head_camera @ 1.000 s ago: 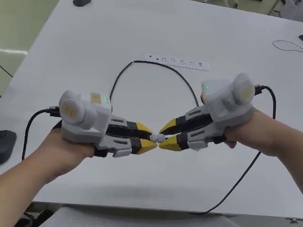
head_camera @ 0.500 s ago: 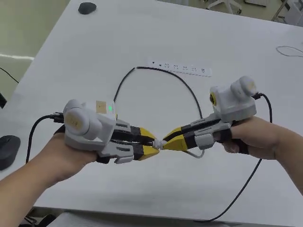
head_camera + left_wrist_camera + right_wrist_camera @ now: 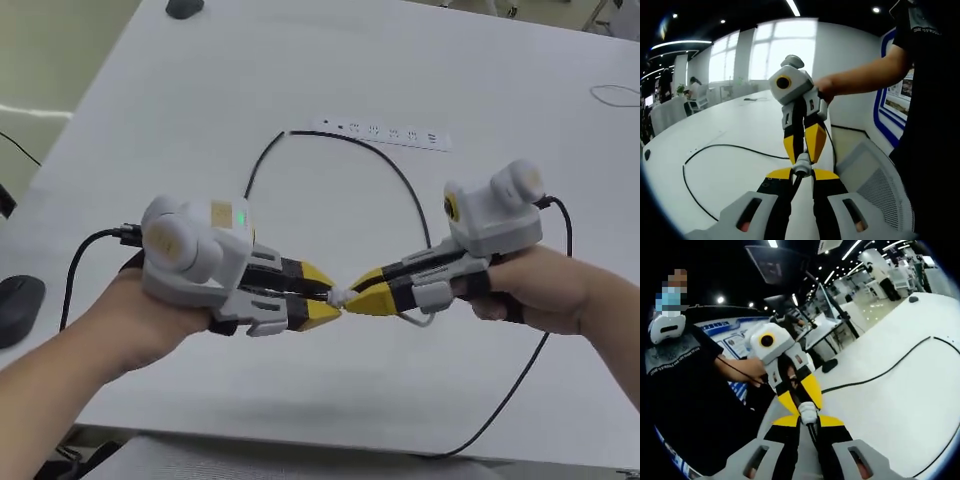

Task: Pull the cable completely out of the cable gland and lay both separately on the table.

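Grippers nose to nose

My left gripper [image 3: 331, 299] is pinching the small white plastic cable gland [image 3: 341, 296], my right gripper [image 3: 356, 296] is clamped on the thin dark cable [image 3: 812, 433] just beside it. Both are up over the white bench [image 3: 300, 60], near its front edge.

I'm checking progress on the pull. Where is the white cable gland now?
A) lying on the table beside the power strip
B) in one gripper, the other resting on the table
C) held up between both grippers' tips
C: the cable gland sits between the meeting tips of the left gripper and right gripper, above the table.
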Available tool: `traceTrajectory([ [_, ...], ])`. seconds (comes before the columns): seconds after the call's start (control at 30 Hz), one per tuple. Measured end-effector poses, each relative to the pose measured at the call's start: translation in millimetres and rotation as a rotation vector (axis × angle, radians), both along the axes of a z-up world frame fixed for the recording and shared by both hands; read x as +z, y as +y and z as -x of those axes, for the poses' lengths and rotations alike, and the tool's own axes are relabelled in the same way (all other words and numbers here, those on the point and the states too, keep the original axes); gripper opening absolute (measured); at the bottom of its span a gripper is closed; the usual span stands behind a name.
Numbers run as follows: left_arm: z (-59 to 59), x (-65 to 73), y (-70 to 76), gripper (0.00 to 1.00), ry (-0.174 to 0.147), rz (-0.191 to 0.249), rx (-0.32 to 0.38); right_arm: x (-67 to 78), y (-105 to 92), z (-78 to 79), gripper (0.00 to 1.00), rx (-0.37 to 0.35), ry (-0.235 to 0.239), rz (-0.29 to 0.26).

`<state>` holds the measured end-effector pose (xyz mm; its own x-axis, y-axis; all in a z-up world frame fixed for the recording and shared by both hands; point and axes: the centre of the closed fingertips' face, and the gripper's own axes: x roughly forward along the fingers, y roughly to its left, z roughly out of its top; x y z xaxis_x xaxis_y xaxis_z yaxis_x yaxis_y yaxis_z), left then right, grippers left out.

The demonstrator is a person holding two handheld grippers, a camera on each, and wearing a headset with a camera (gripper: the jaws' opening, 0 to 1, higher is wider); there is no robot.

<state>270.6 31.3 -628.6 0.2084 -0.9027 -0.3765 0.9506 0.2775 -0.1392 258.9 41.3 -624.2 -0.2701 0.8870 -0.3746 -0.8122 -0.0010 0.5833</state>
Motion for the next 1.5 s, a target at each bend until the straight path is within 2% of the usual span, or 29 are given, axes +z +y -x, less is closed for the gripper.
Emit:
traceTrajectory([
  [0.03,0.2,-0.7,-0.3,0.14,0.036,0.008,0.014,0.3,-0.2,0.1,0.08,0.002,-0.019,0.002],
  [0.07,0.0,-0.2,-0.2,0.14,0.034,0.011,0.010,0.9,-0.4,1.2,0.07,0.004,-0.027,0.004],
  [0.13,1.2,-0.1,-0.6,0.14,0.032,0.011,0.005,0.4,-0.5,0.7,0.07,0.026,-0.119,0.010],
  [0.17,2.6,-0.8,-0.6,0.14,0.057,0.014,0.008,-0.4,-0.6,2.1,0.07,0.039,-0.163,0.021],
  [0.23,2.5,-1.6,-0.3,0.14,0.061,0.014,0.009,-1.0,0.4,2.3,0.07,0.048,-0.235,0.034],
  [0.27,2.8,-2.4,0.3,0.14,0.078,0.016,0.013,-1.6,0.9,2.8,0.07,0.068,-0.308,0.040],
  [0.33,3.9,-3.0,0.8,0.14,0.094,0.021,0.013,-2.0,1.7,3.8,0.07,0.085,-0.402,0.047],
  [0.37,4.0,-3.8,1.2,0.14,0.120,0.027,0.024,-3.2,1.5,3.6,0.07,0.083,-0.430,0.057],
  [0.4,5.4,-5.3,1.0,0.14,0.164,0.032,0.031,-4.2,1.6,4.5,0.07,0.112,-0.510,0.067],
  [0.47,5.1,-6.2,0.5,0.14,0.153,0.031,0.026,-8.0,0.0,3.1,0.07,0.128,-0.601,0.094],
  [0.6,8.4,-7.4,-0.1,0.14,0.177,0.034,0.023,-10.2,-0.6,4.8,0.07,0.137,-0.702,0.116],
  [0.63,8.3,-7.1,0.0,0.14,0.184,0.040,0.026,-9.8,-0.7,4.3,0.07,0.133,-0.742,0.126],
  [0.7,9.1,-7.0,0.3,0.14,0.226,0.055,0.035,-9.5,-0.6,5.4,0.07,0.145,-0.815,0.143],
  [0.8,10.0,-6.7,0.0,0.14,0.237,0.060,0.036,-10.5,-0.7,6.5,0.07,0.139,-0.855,0.156],
  [0.83,10.1,-6.6,0.0,0.14,0.239,0.061,0.036,-10.7,-0.9,5.3,0.07,0.140,-0.892,0.164],
  [0.87,10.3,-6.6,0.0,0.14,0.243,0.061,0.036,-11.0,-0.9,5.7,0.07,0.142,-0.905,0.167],
  [0.9,11.9,-6.8,-0.4,0.14,0.259,0.061,0.034,-11.8,-0.9,7.8,0.07,0.146,-0.909,0.169],
  [1.03,12.1,-7.2,-1.2,0.14,0.249,0.057,0.028,-11.8,-1.7,6.6,0.08,0.136,-0.911,0.173],
  [1.07,12.5,-7.1,-1.4,0.14,0.245,0.057,0.028,-11.5,-2.0,5.8,0.08,0.121,-0.885,0.172],
  [1.13,13.3,-6.6,-1.8,0.15,0.218,0.052,0.022,-12.5,-3.6,5.0,0.08,0.064,-0.785,0.188],
  [1.17,13.4,-6.2,-1.8,0.15,0.210,0.051,0.020,-10.7,-2.9,4.2,0.08,0.075,-0.800,0.177],
  [1.2,13.5,-6.2,-1.7,0.15,0.201,0.049,0.018,-10.1,-3.0,4.5,0.09,0.066,-0.772,0.169],
  [1.23,13.2,-6.1,-1.6,0.15,0.186,0.047,0.017,-9.9,-3.2,4.6,0.11,0.046,-0.731,0.167],
  [1.27,13.8,-6.0,-1.5,0.15,0.169,0.043,0.011,-9.3,-4.2,3.4,0.15,-0.002,-0.640,0.161],
  [1.33,13.9,-6.6,-0.8,0.15,0.143,0.032,0.006,-5.9,-5.3,4.0,0.20,-0.031,-0.530,0.141],
  [1.37,14.2,-6.7,-0.4,0.15,0.132,0.027,0.004,-0.8,-4.3,7.1,0.21,-0.048,-0.420,0.092],
  [1.4,14.9,-6.1,-0.5,0.15,0.131,0.029,0.003,1.1,-4.5,6.1,0.23,-0.062,-0.372,0.073],
  [1.43,15.6,-5.1,-0.8,0.15,0.124,0.032,-0.001,1.3,-6.4,1.5,0.23,-0.079,-0.358,0.072],
  [1.5,16.6,-3.2,-1.5,0.15,0.091,0.029,-0.009,2.2,-9.8,2.8,0.22,-0.094,-0.211,0.062],
])
